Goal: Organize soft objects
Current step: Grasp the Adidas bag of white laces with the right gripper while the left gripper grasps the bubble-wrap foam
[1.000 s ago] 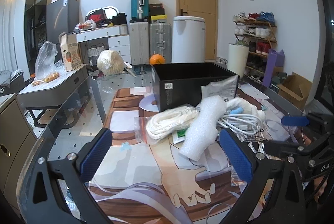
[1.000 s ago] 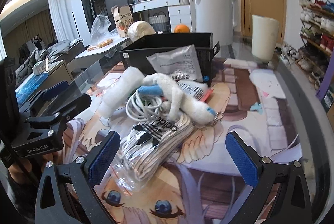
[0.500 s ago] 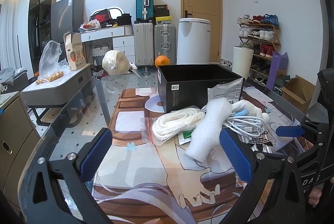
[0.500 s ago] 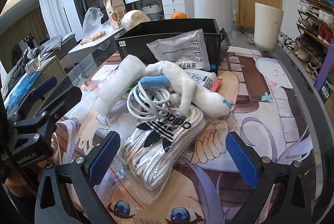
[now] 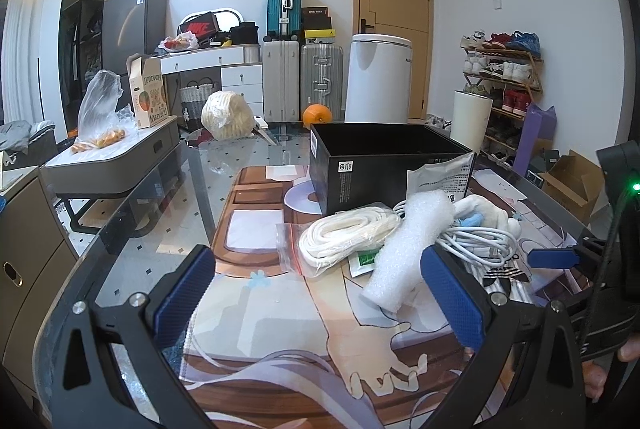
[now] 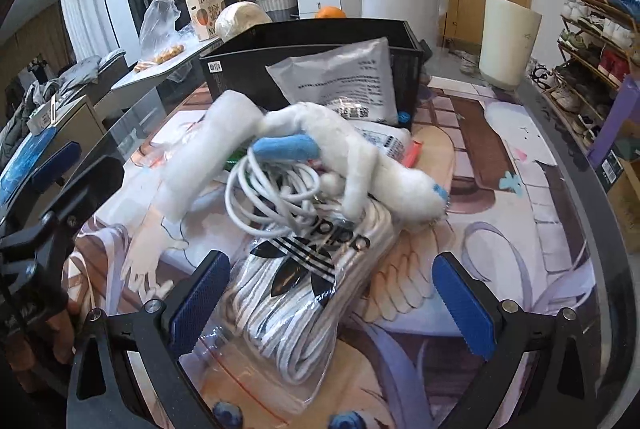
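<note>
Foam roll (image 5: 404, 253) overlaps cable coil (image 5: 476, 245).

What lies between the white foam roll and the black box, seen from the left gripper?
In the left wrist view, a bagged coil of white rope lies between the foam roll and the black box.

Your left gripper (image 5: 320, 293) and right gripper (image 6: 330, 305) both have black frames with blue textured pads (image 6: 460, 303). In front of you the box (image 5: 360, 177) is black with a small white label. The foam roll (image 5: 408, 249) is white, the cable (image 6: 272, 193) white, the rope (image 5: 340, 235) off-white in a clear bag with a red seal line. The plush (image 6: 360, 157) is white with light blue patches. The socks (image 6: 304, 293) are white with grey stripes and a black trefoil logo. The pouch (image 6: 344, 81) is silver-grey with black print. The mat (image 6: 500, 229) shows a pastel cartoon drawing with brown tones. An orange (image 5: 317, 115) sits behind the box.
</note>
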Demonstrator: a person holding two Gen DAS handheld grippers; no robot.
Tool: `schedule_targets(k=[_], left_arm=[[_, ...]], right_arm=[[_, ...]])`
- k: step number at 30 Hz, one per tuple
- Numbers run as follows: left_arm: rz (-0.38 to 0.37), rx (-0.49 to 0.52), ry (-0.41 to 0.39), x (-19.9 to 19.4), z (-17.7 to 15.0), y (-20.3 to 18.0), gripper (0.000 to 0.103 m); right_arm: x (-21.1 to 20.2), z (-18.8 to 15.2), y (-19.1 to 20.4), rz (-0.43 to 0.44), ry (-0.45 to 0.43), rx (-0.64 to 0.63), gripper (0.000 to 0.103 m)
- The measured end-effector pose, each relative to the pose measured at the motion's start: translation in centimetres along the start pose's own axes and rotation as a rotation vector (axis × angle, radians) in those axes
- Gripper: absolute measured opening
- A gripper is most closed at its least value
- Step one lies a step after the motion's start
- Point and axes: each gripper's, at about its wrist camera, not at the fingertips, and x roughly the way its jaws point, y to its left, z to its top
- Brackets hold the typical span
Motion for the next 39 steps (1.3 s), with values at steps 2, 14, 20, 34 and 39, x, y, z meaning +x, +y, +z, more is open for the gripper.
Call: schedule_targets(k=[2, 14, 20, 34, 39], left_arm=[[-0.001, 0.000, 0.000, 0.0, 0.0, 0.0, 0.103], [0.006, 0.039, 0.009, 0.3, -0.1, -0.8, 0.103], [0.005, 0.067, 0.017, 0.3, -0.3, -1.2, 0.103], [0.008, 0.207, 0.102, 1.6, -0.2, -4.2, 0.103], [-0.006, 0.225, 0.136, 2.4, 0.1, -4.7, 0.103]], right_arm=[[-0.4, -0.3, -0.8, -0.013, 0.005, 0.002, 0.102], [-1.1, -1.3, -3.9, -0.026, 0.028, 0.000, 0.103], [0.0, -0.8, -2.7, -0.051, 0.028, -0.048, 0.100], [-1.3, -1.6, -3.2, 0.021, 0.015, -0.084, 0.058], [-1.9, -2.1, -3.3, 0.024, 0.003, -0.100, 0.049]])
